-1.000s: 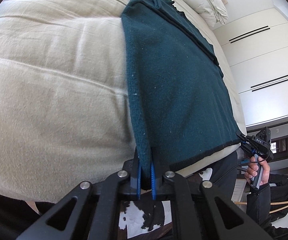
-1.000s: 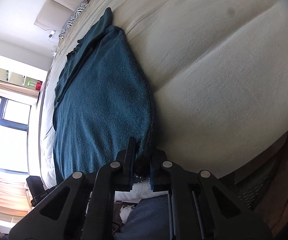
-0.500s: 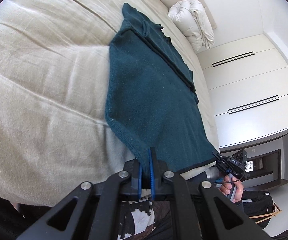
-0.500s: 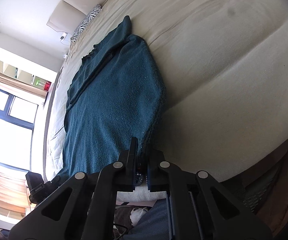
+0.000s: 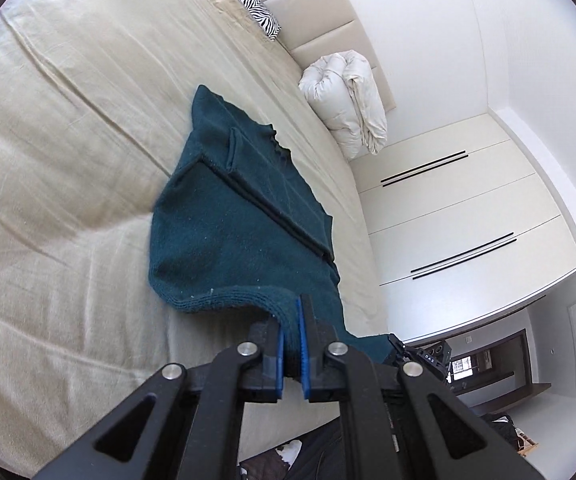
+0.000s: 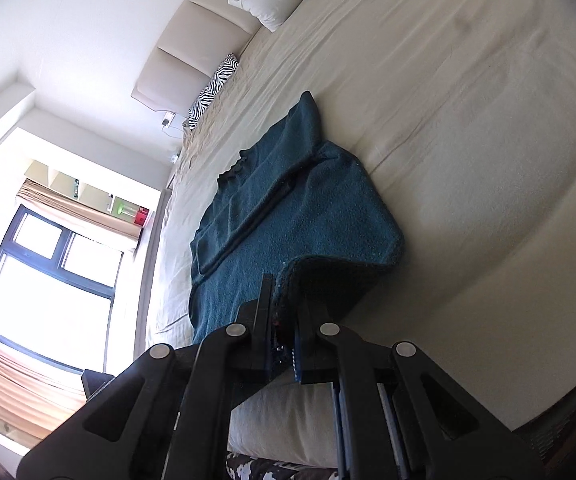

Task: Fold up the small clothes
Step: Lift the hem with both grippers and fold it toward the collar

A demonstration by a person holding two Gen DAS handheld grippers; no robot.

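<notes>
Hem corners of a teal sweater (image 5: 223, 220), pinched and lifted off the bed (image 5: 59, 184). Nearest in the left wrist view: left hand-held gripper (image 5: 292, 344), clenched on the hem's ribbed edge, blue pads pressed to either side of the knit. Same grip in the right wrist view: right hand-held gripper (image 6: 283, 320), clamped on the opposite hem corner, cloth bunched dark between its fingers. Raised hem curling up and over toward the body of the garment, a rounded fold bulging on the bed-centre side in each view. Just past the fold, sleeves folded across the sweater's back as long straight bands, running from shoulder toward hem. Rest of the sweater flat on the beige cover, near the bed's foot, collar end pointing toward the headboard (image 6: 175, 68), one shoulder tip sticking out beyond the neckline. Beyond the sweater, wide creased bedcover, then a zebra-print pillow (image 5: 253, 4) against the padded headboard. White rolled duvet (image 5: 348, 100) beside it, at the bed's far corner. Farther still, in the left wrist view, white wardrobe doors (image 5: 468, 208) with thin dark handle slots, and the right tool's body peeking from under the hem. In the right wrist view, bright window (image 6: 43, 280) with a dark frame and tan curtains.
</notes>
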